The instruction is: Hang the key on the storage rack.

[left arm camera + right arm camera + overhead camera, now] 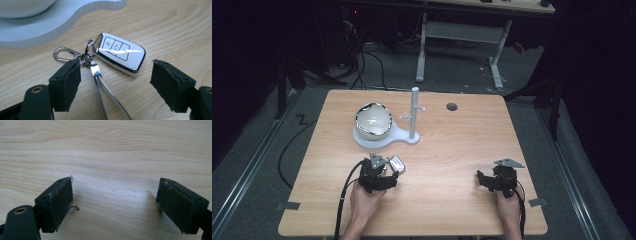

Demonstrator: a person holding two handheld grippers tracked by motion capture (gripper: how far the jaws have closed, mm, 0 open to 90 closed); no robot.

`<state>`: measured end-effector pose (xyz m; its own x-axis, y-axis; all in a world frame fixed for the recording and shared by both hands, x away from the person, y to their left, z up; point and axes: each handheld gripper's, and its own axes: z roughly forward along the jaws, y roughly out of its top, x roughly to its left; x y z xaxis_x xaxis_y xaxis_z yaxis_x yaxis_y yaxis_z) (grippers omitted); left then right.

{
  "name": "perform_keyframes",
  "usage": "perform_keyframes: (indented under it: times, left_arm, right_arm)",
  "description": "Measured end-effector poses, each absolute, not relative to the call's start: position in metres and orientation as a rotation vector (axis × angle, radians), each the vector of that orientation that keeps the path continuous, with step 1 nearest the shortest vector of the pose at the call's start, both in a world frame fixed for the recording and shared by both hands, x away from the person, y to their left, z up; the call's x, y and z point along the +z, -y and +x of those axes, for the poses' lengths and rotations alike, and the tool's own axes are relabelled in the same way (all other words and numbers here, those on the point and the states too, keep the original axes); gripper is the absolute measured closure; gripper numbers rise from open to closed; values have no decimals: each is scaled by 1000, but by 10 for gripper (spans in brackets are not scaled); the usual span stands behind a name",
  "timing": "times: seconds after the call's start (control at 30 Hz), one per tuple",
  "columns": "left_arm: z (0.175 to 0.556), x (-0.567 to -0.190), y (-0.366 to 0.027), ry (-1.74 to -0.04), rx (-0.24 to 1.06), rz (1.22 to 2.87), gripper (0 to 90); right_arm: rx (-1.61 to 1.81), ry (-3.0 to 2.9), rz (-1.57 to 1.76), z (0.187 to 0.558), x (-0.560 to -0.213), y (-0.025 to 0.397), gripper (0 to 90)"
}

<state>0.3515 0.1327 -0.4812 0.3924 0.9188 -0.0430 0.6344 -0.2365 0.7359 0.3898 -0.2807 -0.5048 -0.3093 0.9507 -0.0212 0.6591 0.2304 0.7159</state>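
High view puts the left gripper (384, 172) at the near-left part of the wooden table (452, 145), its nose right at a glossy car key fob (397, 163) that lies flat on the wood just near of the white stand base (399, 134). On that base sits a shiny white bowl (373, 120), and at its right end rises a white post (414, 112) with short pegs sticking out sideways. The right gripper (484, 181) rests near the right edge, well apart from all of this. From where things lie, I'd judge the job has barely begun: the fob is not yet held or lifted, and if it is meant to hang on a peg or go in the bowl, the grasp, the carry and the placing all remain. Left gripper view gives what the overhead cannot: the left jaws stand wide apart with nothing between the pads, the key fob (121, 53) lying just ahead of them with its buttons facing up, a silver clasp (63, 53) and ring at its left end, and a thin metal strap (108, 95) running back between the jaws toward the camera. The left pad looks to be just beside the ring, though I cannot tell if it touches. Right gripper view shows that gripper's jaws likewise spread wide over bare wood, holding nothing.
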Motion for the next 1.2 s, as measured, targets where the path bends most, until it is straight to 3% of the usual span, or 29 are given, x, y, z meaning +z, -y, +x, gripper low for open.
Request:
perform_keyframes:
  times: [0.5,1.2]
  left_arm:
    - [369,-488,-108,-1340,500,2002,293]
    - [390,-497,-120,-1395,450,1987,231]
  right_arm:
    - [846,-2051,1475,390,-505,281,140]
    - [846,-2051,1474,390,-505,281,140]
